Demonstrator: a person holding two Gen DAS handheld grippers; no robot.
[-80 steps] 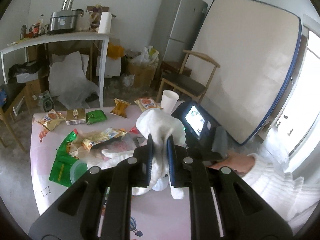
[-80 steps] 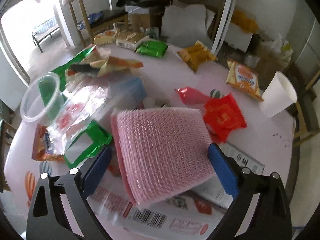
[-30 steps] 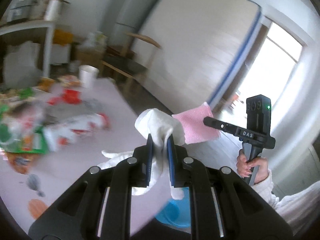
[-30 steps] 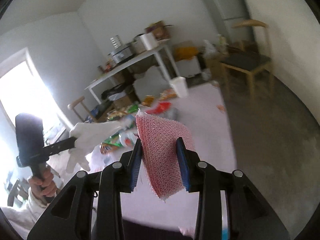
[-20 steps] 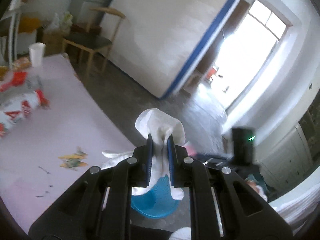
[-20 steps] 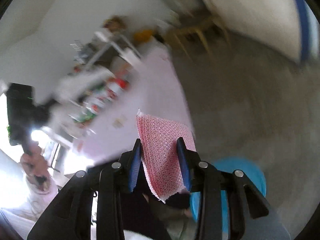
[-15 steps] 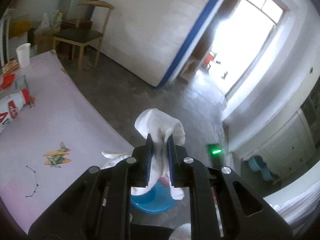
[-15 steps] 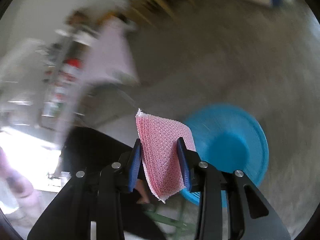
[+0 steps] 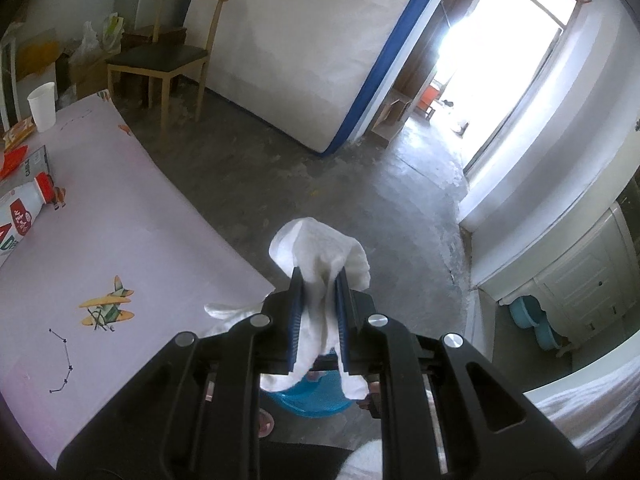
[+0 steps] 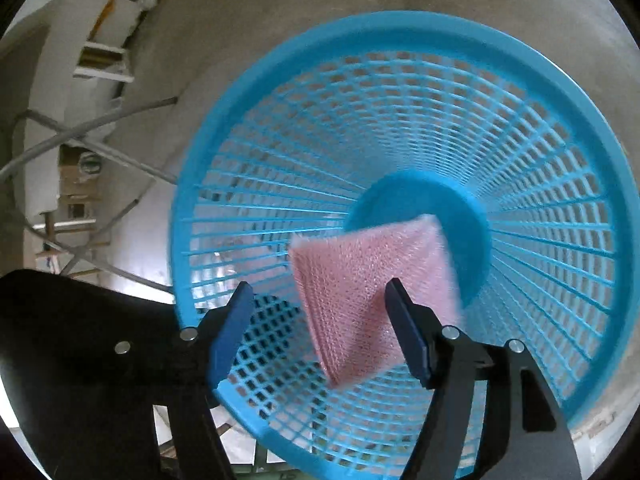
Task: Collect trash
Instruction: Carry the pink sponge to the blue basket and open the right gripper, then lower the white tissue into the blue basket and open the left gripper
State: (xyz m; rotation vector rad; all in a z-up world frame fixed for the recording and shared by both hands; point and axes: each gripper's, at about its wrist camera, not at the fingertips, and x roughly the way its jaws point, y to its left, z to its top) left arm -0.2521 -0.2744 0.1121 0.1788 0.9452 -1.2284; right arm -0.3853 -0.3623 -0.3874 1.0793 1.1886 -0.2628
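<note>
My left gripper is shut on a crumpled white cloth, held past the corner of the pink table. Below it, partly hidden by the fingers, the blue basket stands on the floor. In the right wrist view my right gripper hangs right over the mouth of the blue mesh basket, its jaws opening. The pink mesh sponge is blurred between the pads and free of the left one, dropping into the basket.
A wooden chair and a leaning mattress stand beyond the table. On the table's left edge are a paper cup and a bottle with a red cap. Metal table legs cross left of the basket.
My right gripper has dropped to just above the basket and spread its jaws, letting the pink sponge go. The left gripper has swung from the table toward the floor, still holding the cloth.
</note>
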